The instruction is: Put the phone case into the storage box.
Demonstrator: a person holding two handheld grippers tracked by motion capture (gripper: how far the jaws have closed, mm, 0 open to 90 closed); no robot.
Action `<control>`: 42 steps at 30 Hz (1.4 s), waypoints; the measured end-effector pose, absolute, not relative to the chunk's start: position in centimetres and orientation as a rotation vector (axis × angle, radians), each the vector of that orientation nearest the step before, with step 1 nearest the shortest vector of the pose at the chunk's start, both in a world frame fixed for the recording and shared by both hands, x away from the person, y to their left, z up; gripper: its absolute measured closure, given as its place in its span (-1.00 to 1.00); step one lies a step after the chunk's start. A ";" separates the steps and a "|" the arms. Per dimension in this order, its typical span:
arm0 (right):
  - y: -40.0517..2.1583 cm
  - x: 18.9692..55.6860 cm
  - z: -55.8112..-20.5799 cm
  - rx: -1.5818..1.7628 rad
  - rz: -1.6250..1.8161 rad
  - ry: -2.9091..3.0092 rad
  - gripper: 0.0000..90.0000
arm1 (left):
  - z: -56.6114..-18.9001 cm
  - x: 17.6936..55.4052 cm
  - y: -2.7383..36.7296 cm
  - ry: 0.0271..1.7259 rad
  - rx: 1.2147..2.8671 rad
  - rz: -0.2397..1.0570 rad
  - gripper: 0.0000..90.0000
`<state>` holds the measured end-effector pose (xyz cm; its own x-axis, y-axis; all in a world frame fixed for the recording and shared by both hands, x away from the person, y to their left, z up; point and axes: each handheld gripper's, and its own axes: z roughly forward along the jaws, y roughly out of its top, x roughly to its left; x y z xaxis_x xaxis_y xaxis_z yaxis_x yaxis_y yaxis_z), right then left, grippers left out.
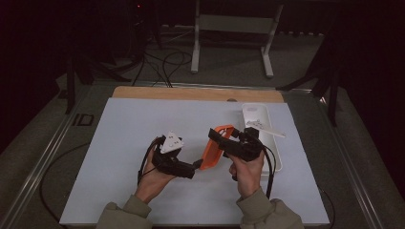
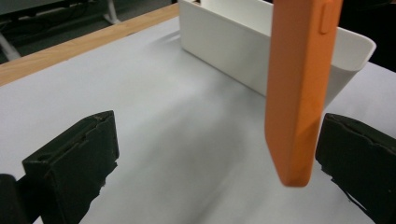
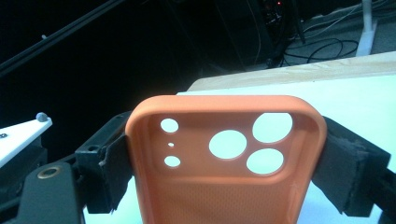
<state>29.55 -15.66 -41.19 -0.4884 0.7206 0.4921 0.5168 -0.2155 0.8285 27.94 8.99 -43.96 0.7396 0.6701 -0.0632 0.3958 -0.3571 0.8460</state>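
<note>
The orange phone case (image 3: 224, 158) sits clamped by its two long sides between the black jaws of the right gripper (image 1: 224, 140), camera cut-outs toward the jaw tips, its inner face turned to that gripper's camera. In the high view the case hangs in the air above the middle of the tabletop (image 1: 124, 143), tilted, with its lower end reaching down toward the left gripper (image 1: 197, 164).

The left gripper's jaws stand wide apart. In the left gripper view the case's lower end (image 2: 299, 93) hangs between them, close to the jaw on the right of that view but not pressed by either pad, clear of the white surface below.

The right hand (image 1: 246, 171) grips its tool from beneath, the left hand (image 1: 153, 179) likewise, both forearms coming in over the near edge of the tabletop. A grey three-cornered plate (image 1: 171, 142) tops the left gripper.

Just beyond the case, along the tabletop's right edge, lies a long white tray (image 1: 274, 143) with small pale items (image 1: 260, 125) at its far end; what they are I cannot tell.
</note>
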 end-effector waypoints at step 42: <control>-17.4 30.8 -39.0 1.464 1.729 1.823 -0.65 | -46.2 27.3 17.9 0.890 1.925 0.459 -0.99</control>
